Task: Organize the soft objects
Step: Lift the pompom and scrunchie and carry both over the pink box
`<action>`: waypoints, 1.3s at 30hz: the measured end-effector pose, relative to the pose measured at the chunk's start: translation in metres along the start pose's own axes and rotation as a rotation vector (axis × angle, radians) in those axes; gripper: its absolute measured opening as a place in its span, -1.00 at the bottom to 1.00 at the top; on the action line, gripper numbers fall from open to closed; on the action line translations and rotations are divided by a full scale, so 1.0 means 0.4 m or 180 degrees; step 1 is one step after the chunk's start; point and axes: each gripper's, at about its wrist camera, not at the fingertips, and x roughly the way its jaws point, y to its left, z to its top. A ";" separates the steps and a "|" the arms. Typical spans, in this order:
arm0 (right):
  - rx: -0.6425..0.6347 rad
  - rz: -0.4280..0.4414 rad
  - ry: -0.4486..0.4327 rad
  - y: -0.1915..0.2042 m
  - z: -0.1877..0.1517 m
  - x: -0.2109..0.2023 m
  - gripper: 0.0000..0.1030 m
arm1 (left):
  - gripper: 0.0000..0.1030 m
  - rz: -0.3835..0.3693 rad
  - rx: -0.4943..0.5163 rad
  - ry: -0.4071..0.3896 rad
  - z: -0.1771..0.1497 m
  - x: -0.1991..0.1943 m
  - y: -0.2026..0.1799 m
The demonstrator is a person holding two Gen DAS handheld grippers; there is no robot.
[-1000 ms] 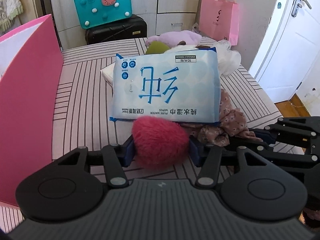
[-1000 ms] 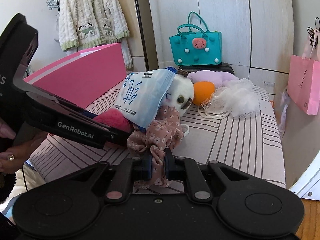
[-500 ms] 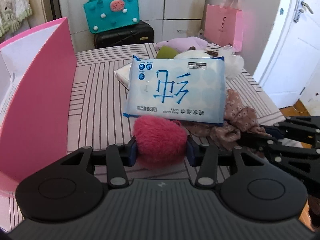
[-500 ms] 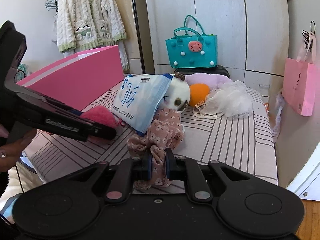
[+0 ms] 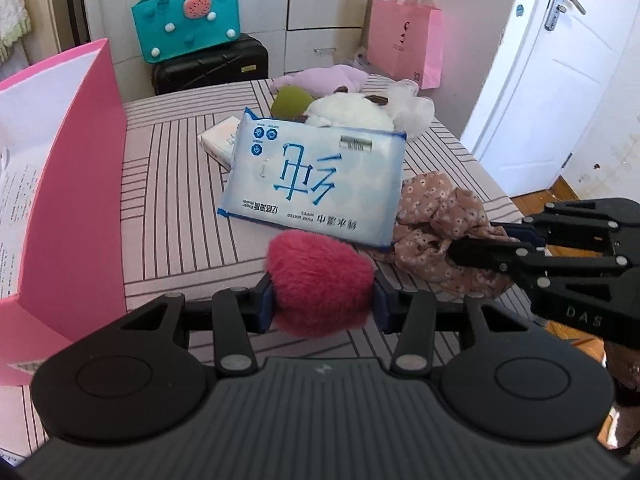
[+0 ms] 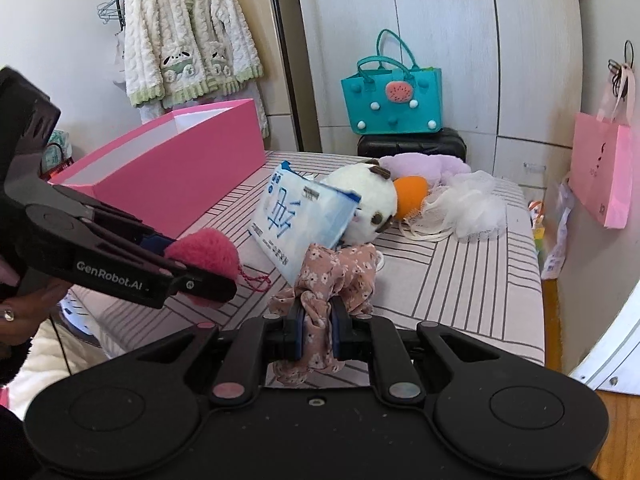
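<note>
**Two grippers, each holding one soft thing above a striped bed**

The left wrist view alone shows a white door (image 5: 560, 80) beyond the bed's right edge and the printed inside wall of the pink box (image 5: 72, 184). The right wrist view alone shows a fleece jacket (image 6: 188, 36) hanging on the wall, an orange ball (image 6: 412, 196), a white mesh sponge (image 6: 468, 204) and a hand (image 6: 24, 312) on the left tool.

The left gripper (image 5: 323, 292) is partly spread, its pads pressed on both sides of a red pompom (image 5: 320, 280); in the right view the pompom's short cord hangs free. The right gripper (image 6: 316, 328) is nearly pressed together, pinching a floral scrunchie (image 6: 336, 276), whose loose folds bulge above the fingers.

The bed (image 6: 460, 280) has a pale cover with dark stripes. The box stands along its left edge. Near the middle a blue pack of wipes (image 5: 320, 184) leans on a white plush toy (image 6: 368, 196); a lilac plush (image 6: 424, 164) lies towards the far edge. Beyond the bed, a teal bag (image 6: 394, 96) sits on a black suitcase (image 5: 212, 64) before pale cupboards, and a pink paper bag (image 6: 600, 168) hangs on the right wall.
</note>
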 end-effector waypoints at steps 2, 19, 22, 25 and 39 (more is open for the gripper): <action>0.0002 -0.0002 0.0021 0.000 0.004 -0.004 -0.70 | -0.12 -0.0032 -0.0005 0.0024 -0.001 -0.008 0.004; 0.0064 0.0041 0.0224 0.023 0.020 -0.055 -0.70 | -0.12 -0.0197 -0.0005 0.0122 -0.030 -0.074 0.020; 0.0061 0.0039 0.0241 0.030 0.027 -0.070 -0.70 | -0.12 -0.0233 -0.0003 0.0136 -0.032 -0.093 0.022; 0.0071 0.0052 0.0267 0.038 0.039 -0.087 -0.70 | -0.12 -0.0268 0.0007 0.0160 -0.032 -0.119 0.024; -0.0246 0.0449 0.0536 0.149 0.125 -0.127 -0.70 | -0.11 -0.0267 0.0094 0.0351 -0.047 -0.243 0.074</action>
